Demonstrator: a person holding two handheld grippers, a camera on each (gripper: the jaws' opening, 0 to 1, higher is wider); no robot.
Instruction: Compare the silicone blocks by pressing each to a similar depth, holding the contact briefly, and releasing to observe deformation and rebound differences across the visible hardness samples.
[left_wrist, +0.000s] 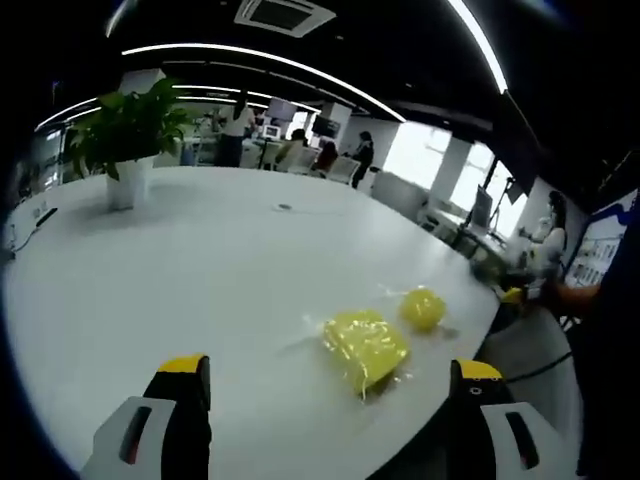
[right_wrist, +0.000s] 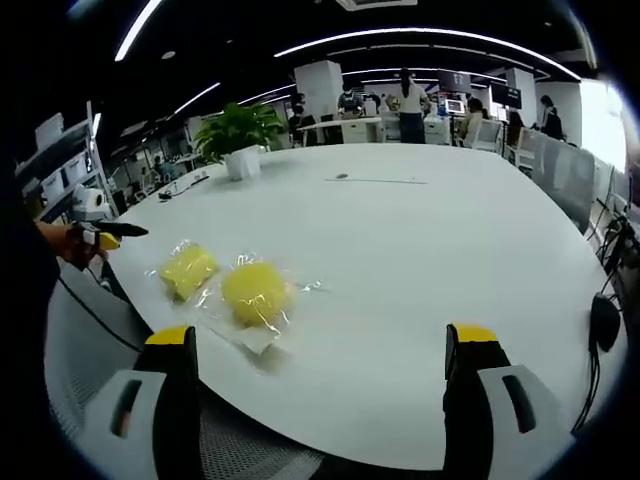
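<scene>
Two yellow silicone blocks (left_wrist: 365, 347) (right_wrist: 256, 291) in clear wrap, side by side near white tabletop (left_wrist: 200, 280) edge. Left hand-held gripper (left_wrist: 330, 385) and right hand-held gripper (right_wrist: 320, 350) both wide open, above tabletop, touching nothing.

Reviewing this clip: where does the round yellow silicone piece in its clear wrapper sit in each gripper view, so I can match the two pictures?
Left gripper view: the round yellow piece lies right of centre, beyond the flatter yellow block, near the table's right edge.
Right gripper view: it lies left of centre, with the flatter block to its left.
Shared landmark: the potted plant at the far side of the white table.
</scene>
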